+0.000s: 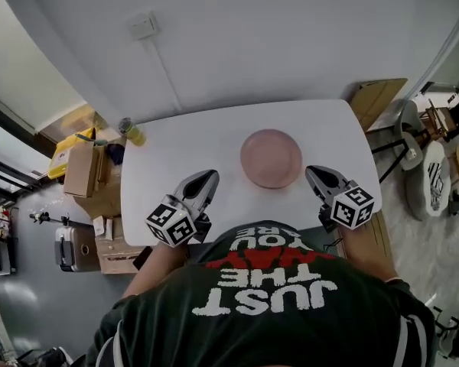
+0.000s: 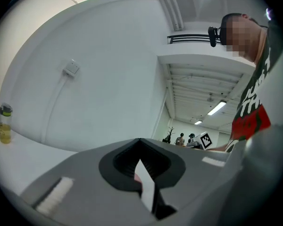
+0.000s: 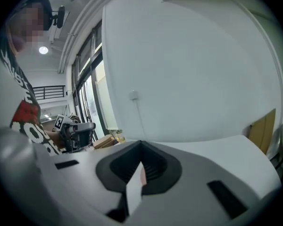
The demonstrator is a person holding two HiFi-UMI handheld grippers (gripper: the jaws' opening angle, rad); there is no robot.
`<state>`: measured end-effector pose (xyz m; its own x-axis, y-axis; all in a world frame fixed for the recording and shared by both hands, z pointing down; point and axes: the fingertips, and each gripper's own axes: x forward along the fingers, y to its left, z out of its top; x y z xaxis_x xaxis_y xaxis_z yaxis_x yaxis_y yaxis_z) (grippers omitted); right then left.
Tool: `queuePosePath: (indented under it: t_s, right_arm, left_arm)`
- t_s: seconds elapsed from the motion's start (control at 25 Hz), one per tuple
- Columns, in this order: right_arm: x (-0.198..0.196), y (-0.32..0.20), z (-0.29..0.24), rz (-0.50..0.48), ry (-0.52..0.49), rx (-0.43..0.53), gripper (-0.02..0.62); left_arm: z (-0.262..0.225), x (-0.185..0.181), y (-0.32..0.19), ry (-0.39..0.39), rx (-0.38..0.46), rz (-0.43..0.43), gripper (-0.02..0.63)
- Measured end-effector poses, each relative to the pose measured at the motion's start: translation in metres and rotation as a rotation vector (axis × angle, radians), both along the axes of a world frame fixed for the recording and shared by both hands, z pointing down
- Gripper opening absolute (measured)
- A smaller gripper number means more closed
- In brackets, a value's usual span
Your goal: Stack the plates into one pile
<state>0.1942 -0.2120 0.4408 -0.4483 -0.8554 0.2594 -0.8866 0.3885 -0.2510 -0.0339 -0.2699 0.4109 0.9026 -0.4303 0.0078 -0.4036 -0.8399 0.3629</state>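
On the white table [image 1: 176, 155], plates [image 1: 271, 157] sit as one pink pile roughly mid-table, slightly right, clear of every edge, with bare top all round and only a yellow bottle [image 1: 131, 131] at the far left corner. Left gripper [image 1: 209, 177] and right gripper [image 1: 315, 173] flank the pile on its near side, close but not touching; both have jaws fully together, nothing between them. Off-table: cardboard boxes [image 1: 80, 170] crowd the left edge, a chair [image 1: 413, 140] stands off the right, wall [image 1: 291, 37] beyond the far edge.
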Motion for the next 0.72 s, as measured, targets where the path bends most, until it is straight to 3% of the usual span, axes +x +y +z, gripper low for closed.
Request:
queuePosePath:
  t_s: [0.72]
  right_arm:
    - [0.024, 0.003, 0.006, -0.057, 0.064, -0.029, 0.004]
  left_arm:
    - [0.008, 0.025, 0.015, -0.059, -0.001, -0.034, 0.008]
